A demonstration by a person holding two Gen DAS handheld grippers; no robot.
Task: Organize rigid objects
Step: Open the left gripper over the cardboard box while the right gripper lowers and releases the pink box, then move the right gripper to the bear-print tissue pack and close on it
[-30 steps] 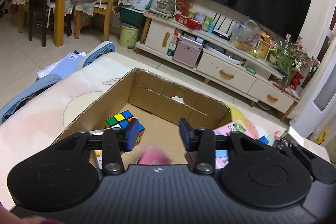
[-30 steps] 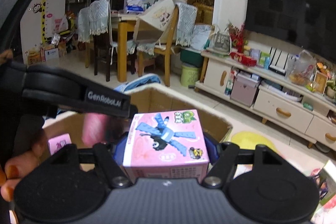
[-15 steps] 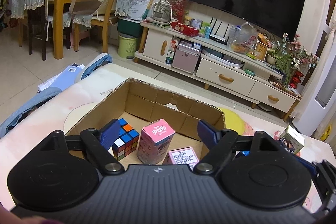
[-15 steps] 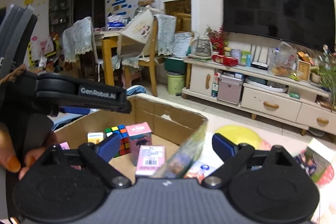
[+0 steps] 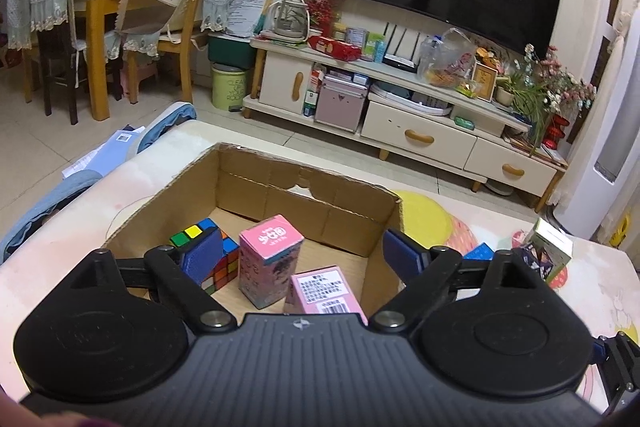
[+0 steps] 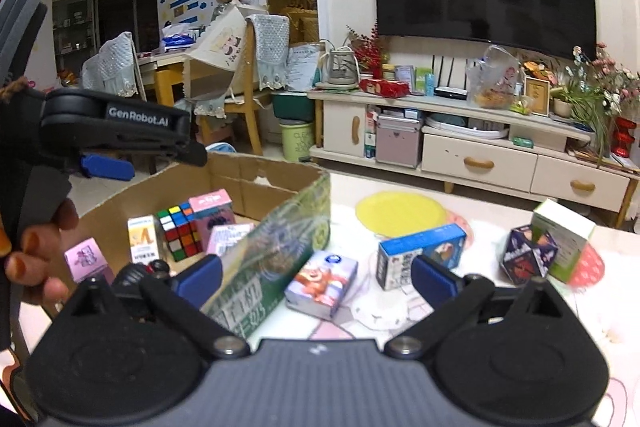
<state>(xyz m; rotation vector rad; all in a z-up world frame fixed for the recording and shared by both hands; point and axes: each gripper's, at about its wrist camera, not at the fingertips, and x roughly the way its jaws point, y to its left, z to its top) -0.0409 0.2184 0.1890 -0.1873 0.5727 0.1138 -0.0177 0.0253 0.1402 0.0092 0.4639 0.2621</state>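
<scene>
Both pink boxes we were carrying a second ago now sit inside the cardboard box (image 5: 320, 215), and both sets of jaws have just been opening. Our left gripper (image 5: 302, 259) hangs over it, spread wide and empty. The tall pink box (image 5: 269, 259) stands right beside the puzzle cube (image 5: 218, 259). Our right gripper (image 6: 316, 277) gapes empty outside the carton's right wall.

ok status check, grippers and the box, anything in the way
Left gripper and right gripper open, just widened, nothing between them. Pink cartons and cube sit in cardboard box. Loose boxes wait outside.
</scene>
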